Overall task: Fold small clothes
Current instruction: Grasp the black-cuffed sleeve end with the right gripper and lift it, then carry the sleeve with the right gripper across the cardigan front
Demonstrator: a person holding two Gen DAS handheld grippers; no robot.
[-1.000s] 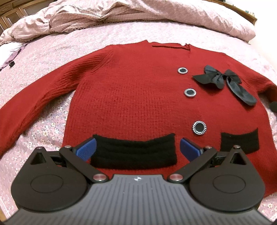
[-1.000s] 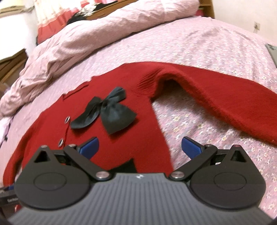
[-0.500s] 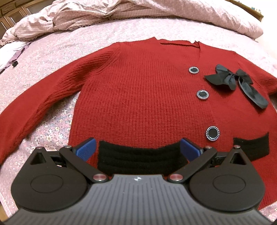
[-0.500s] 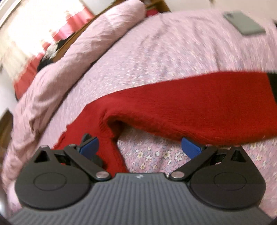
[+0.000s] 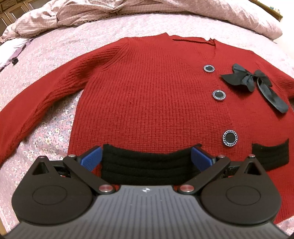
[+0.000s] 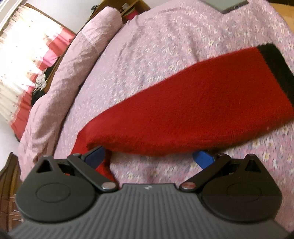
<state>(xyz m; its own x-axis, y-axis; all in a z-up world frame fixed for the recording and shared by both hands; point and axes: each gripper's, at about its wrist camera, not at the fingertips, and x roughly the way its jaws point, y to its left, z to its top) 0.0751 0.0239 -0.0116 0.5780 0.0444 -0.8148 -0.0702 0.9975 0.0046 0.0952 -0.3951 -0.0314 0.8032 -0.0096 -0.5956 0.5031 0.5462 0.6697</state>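
Observation:
A red knit cardigan (image 5: 152,95) lies flat, front up, on a pink floral bed. It has three round buttons, a black bow (image 5: 255,80) and black pocket bands. My left gripper (image 5: 147,160) is open above the hem, its blue pads either side of the left black pocket band (image 5: 147,161). In the right wrist view the cardigan's right sleeve (image 6: 193,114) stretches across the bed, ending in a black cuff (image 6: 273,66). My right gripper (image 6: 148,158) is open, just in front of the sleeve near the armpit.
The pink floral bedsheet (image 5: 46,60) surrounds the cardigan. A crumpled pink duvet (image 5: 128,11) lies along the far side, also in the right wrist view (image 6: 73,60). A grey flat object (image 6: 231,3) lies at the far bed corner. A wooden cabinet stands at left.
My right gripper has swung right from the bow and cardigan front along the sleeve, bringing the black cuff into view. My left gripper drifted slightly over the hem.

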